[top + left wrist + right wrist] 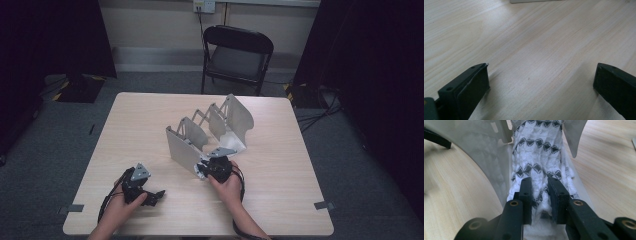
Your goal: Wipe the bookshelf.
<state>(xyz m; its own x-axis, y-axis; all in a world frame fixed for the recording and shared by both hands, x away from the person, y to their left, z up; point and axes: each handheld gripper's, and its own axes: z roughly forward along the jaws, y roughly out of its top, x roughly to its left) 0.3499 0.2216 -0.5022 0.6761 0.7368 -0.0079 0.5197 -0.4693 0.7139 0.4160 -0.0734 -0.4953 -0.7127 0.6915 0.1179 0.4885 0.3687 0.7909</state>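
With our right claw (539, 186) pinching the patterned white cloth (537, 157) in the folding board (182, 147), folding remains unfinished; our left claw (541, 82) rests spread on the worktop (529, 37).

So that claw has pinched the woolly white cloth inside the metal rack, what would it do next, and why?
Probably draw the cloth gently back toward the person, out of the rack. The right claw is closed on a bunch of the white knitted cloth with black diamonds, which lies in the trough of the metal rack between its fins. The left claw rests open on the table, apart from the rack.
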